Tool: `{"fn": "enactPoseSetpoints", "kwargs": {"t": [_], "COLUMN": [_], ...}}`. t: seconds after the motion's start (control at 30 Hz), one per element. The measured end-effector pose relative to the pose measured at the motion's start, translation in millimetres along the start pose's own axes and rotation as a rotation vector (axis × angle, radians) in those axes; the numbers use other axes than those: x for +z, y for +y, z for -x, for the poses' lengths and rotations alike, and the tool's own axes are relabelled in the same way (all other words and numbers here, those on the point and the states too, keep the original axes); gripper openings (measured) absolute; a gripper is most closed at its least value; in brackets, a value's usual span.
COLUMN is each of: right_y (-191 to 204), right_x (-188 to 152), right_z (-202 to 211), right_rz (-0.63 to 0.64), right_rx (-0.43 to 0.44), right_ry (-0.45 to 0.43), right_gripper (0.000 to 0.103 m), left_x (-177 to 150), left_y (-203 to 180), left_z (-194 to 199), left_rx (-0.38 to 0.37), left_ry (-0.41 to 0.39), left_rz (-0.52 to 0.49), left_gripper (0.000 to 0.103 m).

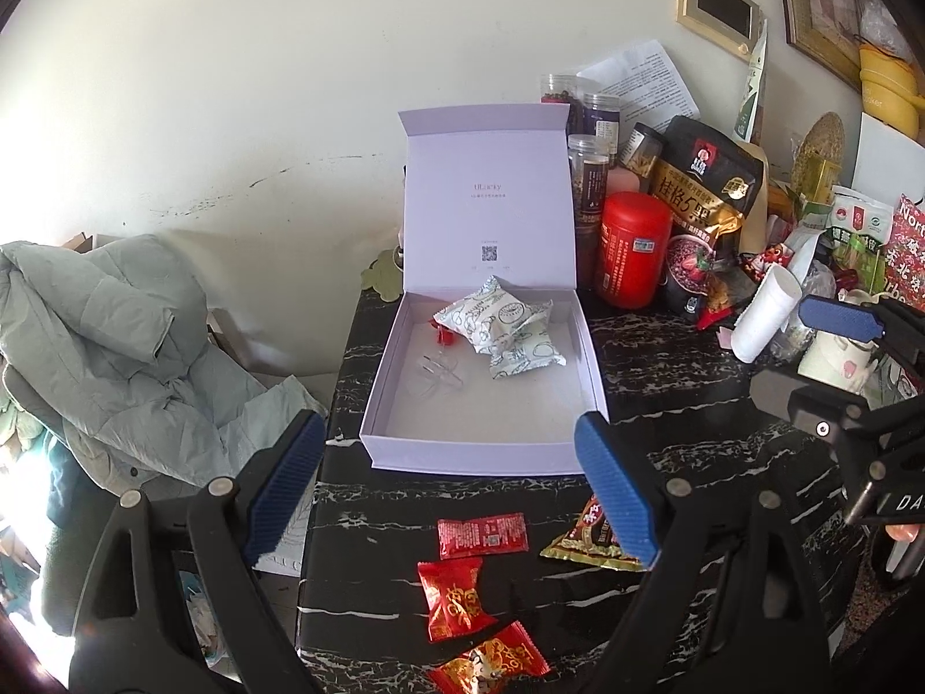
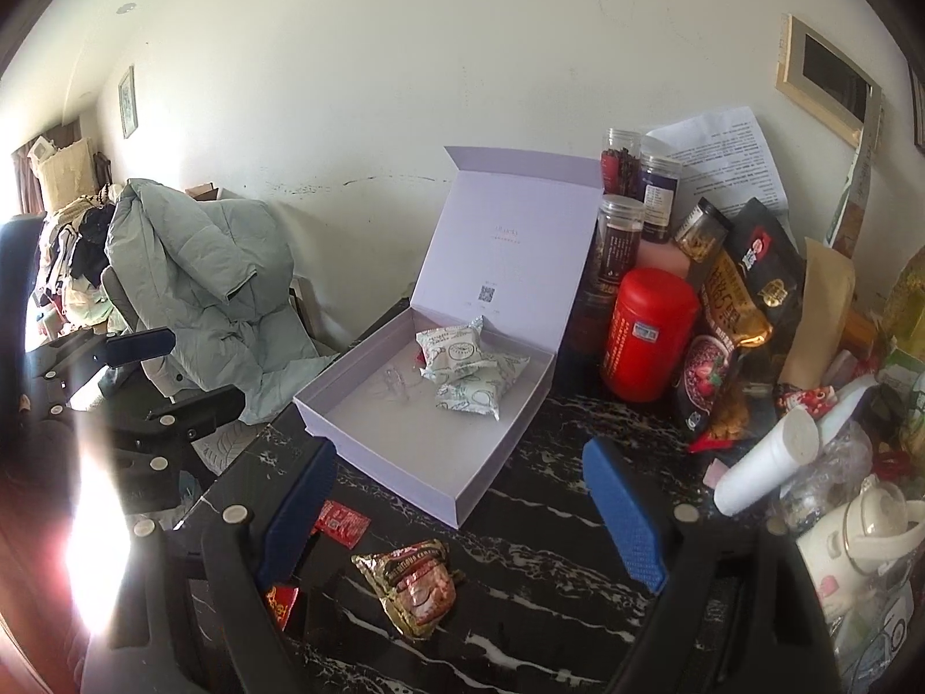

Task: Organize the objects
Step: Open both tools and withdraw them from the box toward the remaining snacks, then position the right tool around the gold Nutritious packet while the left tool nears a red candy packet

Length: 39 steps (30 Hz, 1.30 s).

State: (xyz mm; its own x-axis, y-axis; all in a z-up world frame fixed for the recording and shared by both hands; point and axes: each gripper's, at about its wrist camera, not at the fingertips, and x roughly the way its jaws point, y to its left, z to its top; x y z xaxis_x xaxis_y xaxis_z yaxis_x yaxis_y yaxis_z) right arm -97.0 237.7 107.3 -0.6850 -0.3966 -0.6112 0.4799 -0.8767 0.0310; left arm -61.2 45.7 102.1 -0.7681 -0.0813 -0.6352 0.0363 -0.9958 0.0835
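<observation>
An open lavender box (image 1: 480,451) (image 2: 399,480) sits on the black marble table (image 1: 682,381) (image 2: 549,526), its lid upright. Two white patterned packets (image 1: 497,318) (image 2: 462,367) and a clear wrapper (image 1: 433,373) lie inside. Three red snack packets (image 1: 483,535) (image 1: 454,590) (image 1: 491,665) and a gold-edged brown packet (image 1: 578,543) (image 2: 413,584) lie in front of the box. My left gripper (image 1: 451,486) is open and empty above the red packets. My right gripper (image 2: 462,515) is open and empty above the brown packet; it also shows at the right of the left wrist view (image 1: 832,341).
A red canister (image 1: 633,248) (image 2: 650,332), jars (image 1: 589,173), a black and gold pouch (image 1: 702,185) and a white tube (image 2: 763,462) crowd the table's right side. A pale green jacket (image 1: 115,347) (image 2: 196,283) lies on a chair off the left edge.
</observation>
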Motion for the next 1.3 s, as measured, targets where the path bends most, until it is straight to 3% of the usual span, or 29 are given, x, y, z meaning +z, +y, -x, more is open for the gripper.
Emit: {"fn": "enactPoseSetpoints", "kwargs": {"t": [0.6, 0.9, 1.3], "right_y": [2.3, 6.6, 16.0], "right_x": [-72.6, -106.6, -136.7], "right_z": [-19.6, -33.8, -65.4], "right_rz": [-0.058, -0.053, -0.031], "right_rx": [0.046, 0.086, 0.187], "right_ry": [0.077, 0.097, 0.146], "right_gripper": [0.088, 0.088, 0.088], "left_x": [-67.4, -96.3, -133.9], "left_y": [-12.0, -7.9, -10.4], "left_z": [-15.0, -31.3, -45.3], "left_rx": [-0.035, -0.071, -0.048], "left_ry": [0.098, 0.142, 0.226], "left_rz": [0.028, 0.090, 0.093], "left_gripper": [0.088, 0.088, 0.088]}}
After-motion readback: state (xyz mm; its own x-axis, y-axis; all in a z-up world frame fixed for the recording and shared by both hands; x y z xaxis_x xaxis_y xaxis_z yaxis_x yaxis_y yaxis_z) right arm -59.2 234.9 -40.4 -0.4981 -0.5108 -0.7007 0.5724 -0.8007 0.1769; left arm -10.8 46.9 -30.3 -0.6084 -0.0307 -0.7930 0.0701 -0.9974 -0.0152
